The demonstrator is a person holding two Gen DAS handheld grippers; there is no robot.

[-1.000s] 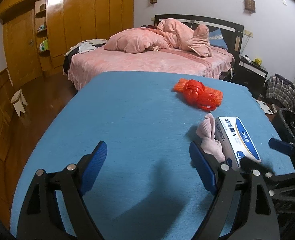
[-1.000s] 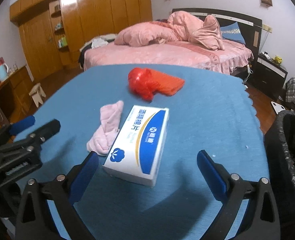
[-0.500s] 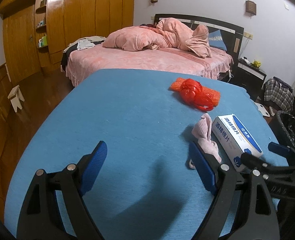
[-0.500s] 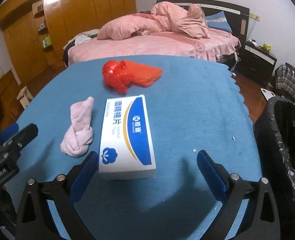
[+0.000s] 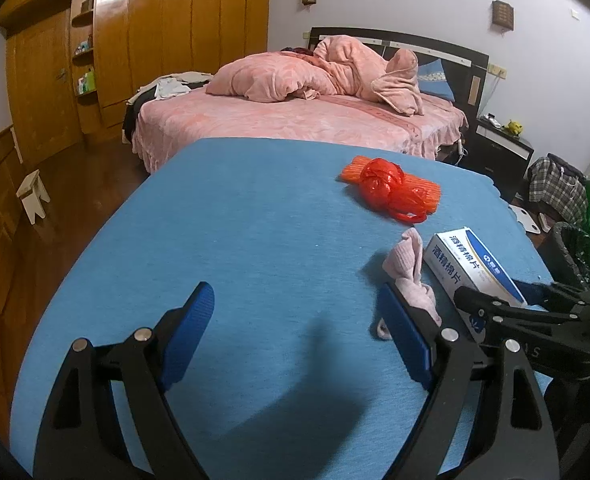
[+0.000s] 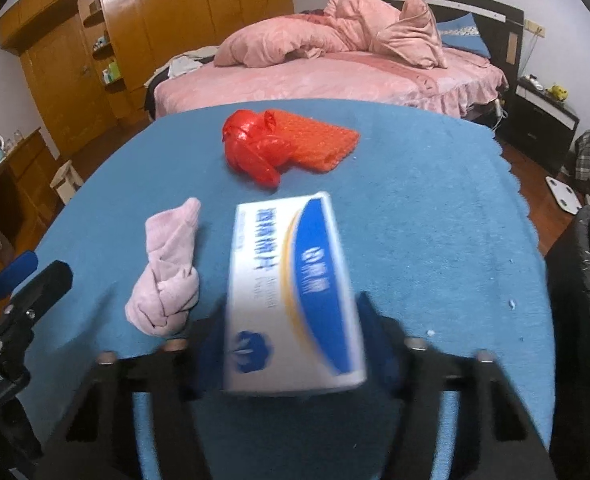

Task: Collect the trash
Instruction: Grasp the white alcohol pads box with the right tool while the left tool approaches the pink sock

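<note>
A white and blue box (image 6: 291, 292) lies on the blue table (image 6: 415, 200), and my right gripper (image 6: 291, 320) is closing its jaws on it, with both blue pads against the box's long sides. The image there is blurred. A knotted pink cloth (image 6: 167, 276) lies just left of the box. Farther back sits a red plastic bag (image 6: 263, 148) on orange mesh (image 6: 323, 140). My left gripper (image 5: 295, 296) hovers open over bare table, with the pink cloth (image 5: 409, 272) beside its right finger and the box (image 5: 471, 264) beyond.
A black bin lined with a bag (image 6: 587, 280) stands off the table's right edge. Behind the table is a bed with pink bedding (image 5: 295, 120). A wooden wardrobe (image 5: 155, 40) and a small stool (image 5: 33, 196) are at the left.
My right gripper moved forward and down over the box, and its jaws went from wide open to closed against the box's sides. The left gripper stayed put.
</note>
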